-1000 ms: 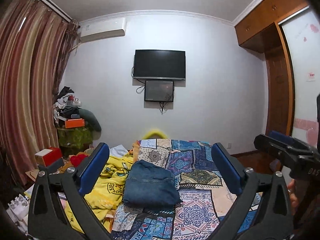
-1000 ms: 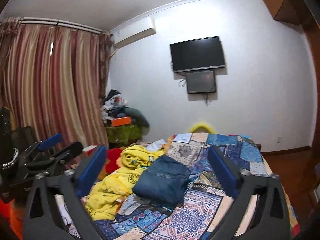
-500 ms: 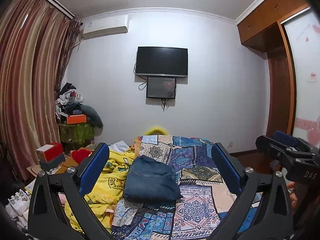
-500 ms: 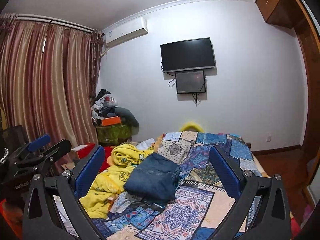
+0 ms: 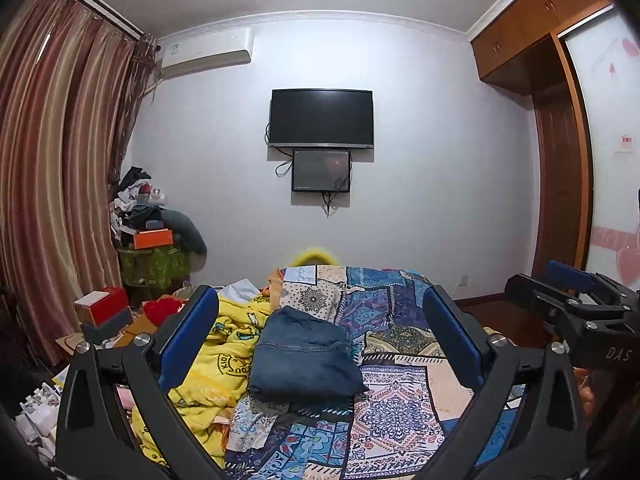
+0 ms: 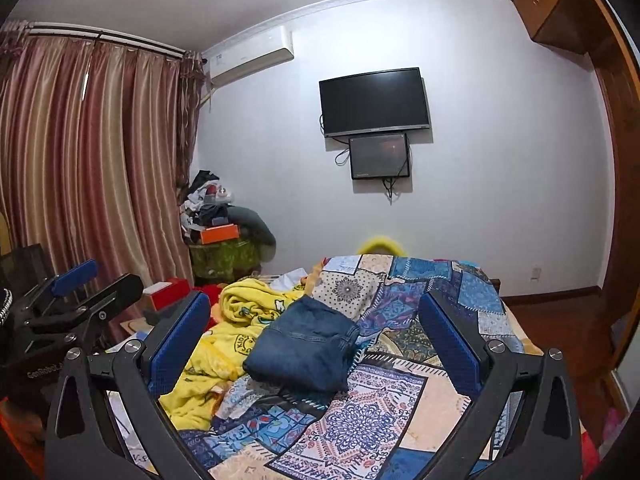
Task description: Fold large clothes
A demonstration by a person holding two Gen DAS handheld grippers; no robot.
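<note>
Denim jeans (image 5: 306,354) folded at twelve o'clock on your patchwork bedspread (image 5: 400,408), unmoved since before, your left gripper (image 5: 320,344) and right gripper (image 6: 314,340) spread wide, holding nothing, tilted slightly higher than before.

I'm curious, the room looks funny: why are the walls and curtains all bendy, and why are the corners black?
Left wrist view: the fisheye lens bows the curtains and wardrobe; ceiling glare up top. Right wrist view: same bending, curtains curve; black corners are the lens's round edge. Folded jeans look sharp.
</note>
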